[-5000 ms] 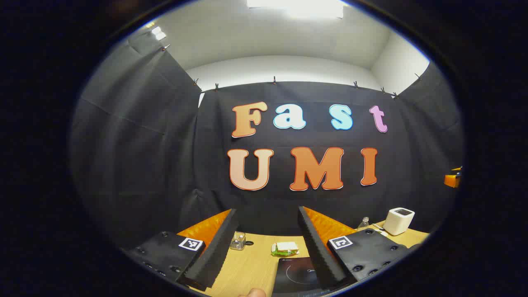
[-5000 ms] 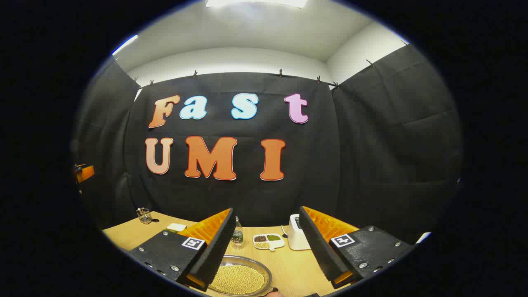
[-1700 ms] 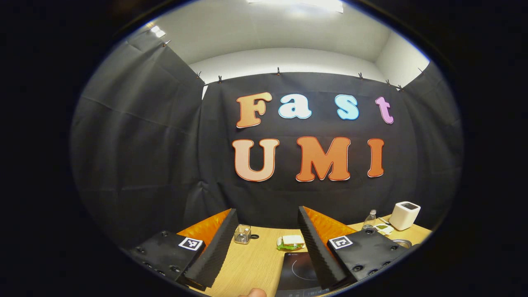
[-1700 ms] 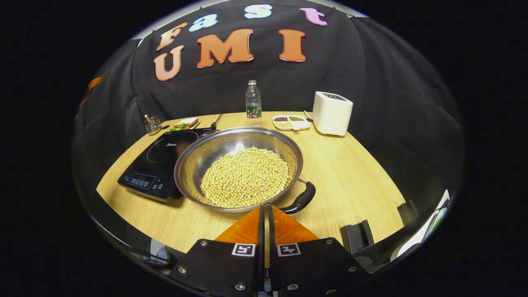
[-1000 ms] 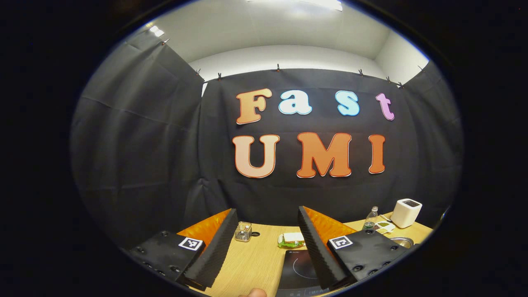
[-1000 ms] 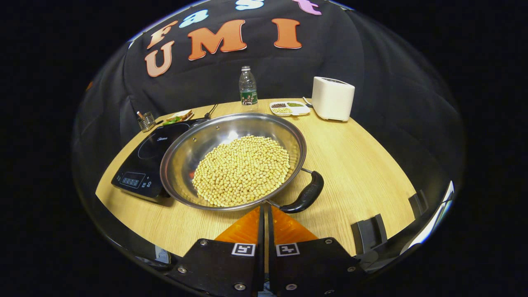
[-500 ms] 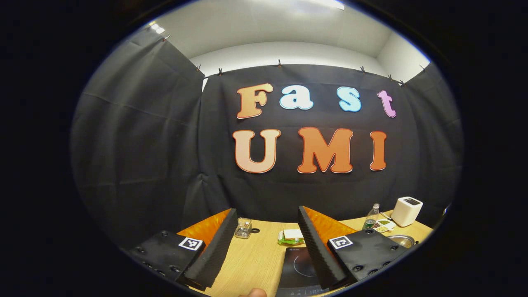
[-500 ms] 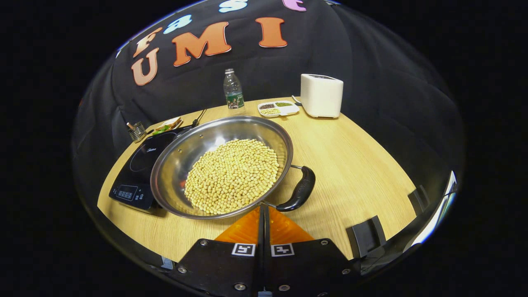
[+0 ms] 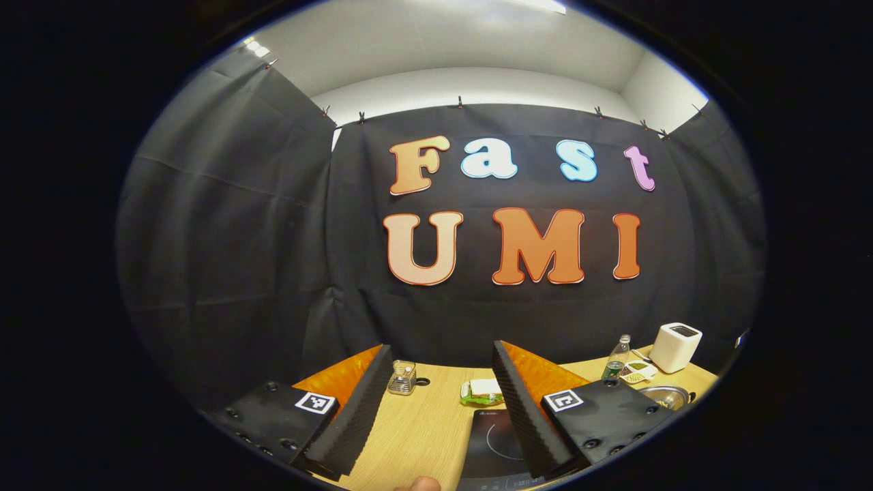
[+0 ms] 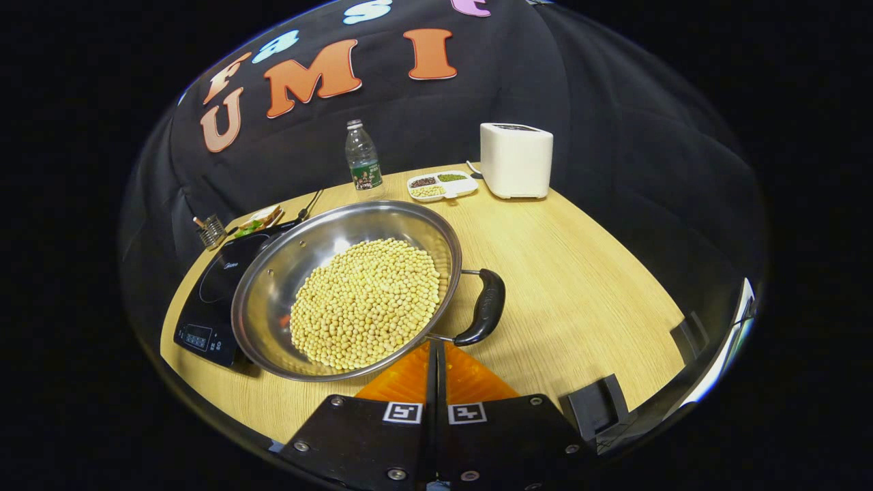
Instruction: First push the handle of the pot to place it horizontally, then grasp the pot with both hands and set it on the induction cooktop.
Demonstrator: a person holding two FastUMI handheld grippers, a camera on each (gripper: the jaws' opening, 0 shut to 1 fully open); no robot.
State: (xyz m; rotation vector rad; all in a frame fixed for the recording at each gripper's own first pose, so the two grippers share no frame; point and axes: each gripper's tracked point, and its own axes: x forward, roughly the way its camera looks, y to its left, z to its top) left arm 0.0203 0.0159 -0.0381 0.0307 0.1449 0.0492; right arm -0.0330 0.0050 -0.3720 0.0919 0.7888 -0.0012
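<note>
In the right gripper view a steel pot [image 10: 273, 273] full of yellow beans sits on the wooden table [image 10: 586, 293]. Its left side overlaps the black induction cooktop [image 10: 208, 293]. The pot's black handle [image 10: 482, 307] points right and curves towards me. My right gripper [image 10: 436, 345] is shut, empty, with its tips at the pot's near rim beside the handle's lower end. In the left gripper view my left gripper [image 9: 440, 358] stands open and level above the table, over the cooktop [image 9: 494, 443]. The pot's rim [image 9: 665, 395] peeks out at far right.
At the back of the table stand a water bottle [image 10: 361, 164], a divided tray [image 10: 440, 185] and a white appliance [image 10: 515, 160]. A sandwich [image 10: 256, 218] and a metal holder [image 10: 210, 232] lie behind the cooktop. Two black brackets [image 10: 590, 406] sit at the table's right edge.
The right gripper shut and tipped down to the pot. Over the last second the pot turned, its handle swinging from the near right towards the right. The left gripper stayed open, barely drifting.
</note>
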